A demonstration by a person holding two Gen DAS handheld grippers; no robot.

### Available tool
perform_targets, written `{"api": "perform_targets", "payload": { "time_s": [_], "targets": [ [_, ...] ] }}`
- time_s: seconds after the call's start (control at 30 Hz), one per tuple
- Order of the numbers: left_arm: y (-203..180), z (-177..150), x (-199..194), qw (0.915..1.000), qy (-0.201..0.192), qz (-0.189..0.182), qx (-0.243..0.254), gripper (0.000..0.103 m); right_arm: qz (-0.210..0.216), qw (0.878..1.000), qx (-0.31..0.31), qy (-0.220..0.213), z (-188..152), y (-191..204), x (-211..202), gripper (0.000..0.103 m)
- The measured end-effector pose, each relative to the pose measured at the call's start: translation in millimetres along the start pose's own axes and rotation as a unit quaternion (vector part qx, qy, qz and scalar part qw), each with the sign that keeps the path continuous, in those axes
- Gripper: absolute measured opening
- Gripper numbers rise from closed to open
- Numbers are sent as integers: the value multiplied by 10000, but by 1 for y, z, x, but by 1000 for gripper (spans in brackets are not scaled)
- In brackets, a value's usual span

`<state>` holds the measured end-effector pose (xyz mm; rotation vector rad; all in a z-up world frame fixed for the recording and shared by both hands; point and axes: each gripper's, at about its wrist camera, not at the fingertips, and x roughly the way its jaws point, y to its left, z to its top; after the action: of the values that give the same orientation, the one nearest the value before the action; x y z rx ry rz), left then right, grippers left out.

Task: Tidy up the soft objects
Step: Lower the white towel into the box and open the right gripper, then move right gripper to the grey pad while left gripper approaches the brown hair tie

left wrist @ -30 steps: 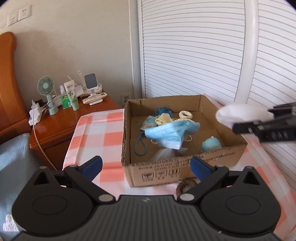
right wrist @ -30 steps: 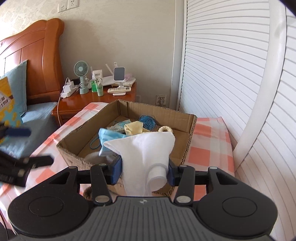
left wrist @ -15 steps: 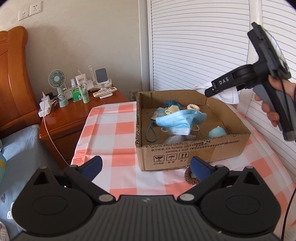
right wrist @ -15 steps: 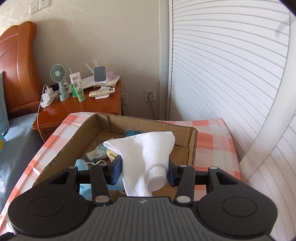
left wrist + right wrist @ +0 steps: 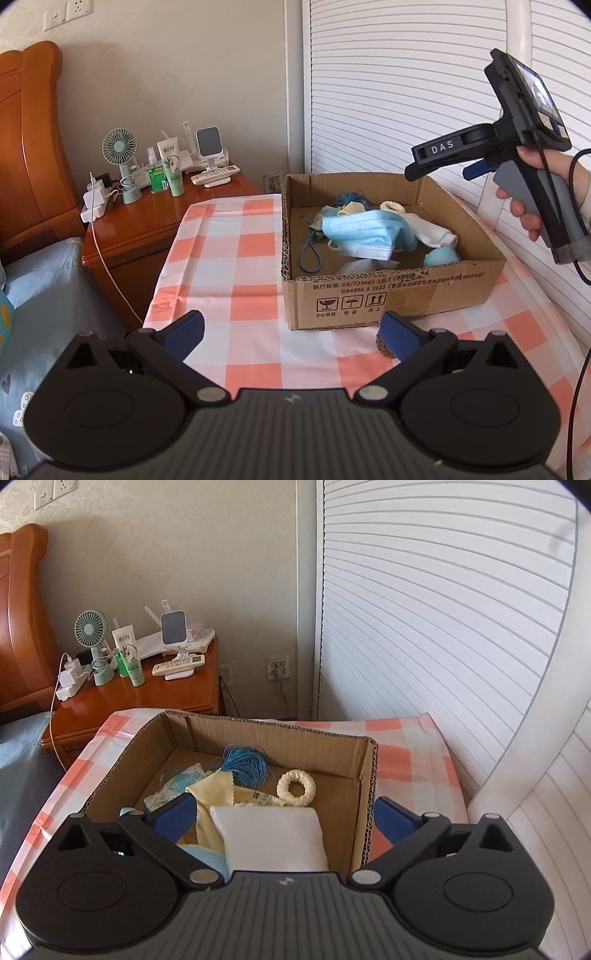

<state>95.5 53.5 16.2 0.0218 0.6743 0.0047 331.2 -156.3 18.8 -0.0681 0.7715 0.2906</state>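
A cardboard box (image 5: 388, 295) stands on the checked tablecloth and holds soft things: a blue face mask (image 5: 360, 234), a white sock (image 5: 432, 232), a cream scrunchie (image 5: 296, 787), blue cord (image 5: 245, 764) and a yellow cloth (image 5: 214, 794). The white sock (image 5: 273, 838) lies in the box just below my right gripper (image 5: 286, 818), which is open and empty above the box's right side. My left gripper (image 5: 291, 332) is open and empty, in front of the box. A brown scrunchie (image 5: 382, 345) lies on the cloth by its right finger.
A wooden nightstand (image 5: 147, 218) at the left carries a small fan (image 5: 120, 162), bottles, a remote and chargers. A bed with a wooden headboard (image 5: 26, 147) is at far left. White slatted doors (image 5: 406, 92) stand behind the table.
My right gripper opened and let go of the white sock, which now lies in the box. My left gripper drew back a little from the box.
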Motion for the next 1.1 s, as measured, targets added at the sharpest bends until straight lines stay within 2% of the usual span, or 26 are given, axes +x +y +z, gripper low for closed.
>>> {"api": "perform_targets", "payload": {
  "time_s": [0.43, 0.67, 0.8, 0.97, 1.1],
  "targets": [
    [-3, -1, -11, 10000, -47, 24, 22, 101, 114, 9997, -90, -187, -22, 3, -43, 103],
    [-1, -4, -13, 10000, -60, 55, 13, 102, 298, 9976, -482, -410, -67, 13, -92, 103],
    [2, -4, -8, 10000, -33, 86, -34, 102, 493, 9964, -671, -146, -107, 26, -99, 103],
    [4, -5, -4, 9999, 14, 91, -85, 102, 654, 9932, -877, 400, -157, 48, -89, 103],
    [3, -6, 1, 10000, 82, 16, -38, 102, 697, 9899, -1057, 632, -181, 64, -80, 103]
  ]
}}
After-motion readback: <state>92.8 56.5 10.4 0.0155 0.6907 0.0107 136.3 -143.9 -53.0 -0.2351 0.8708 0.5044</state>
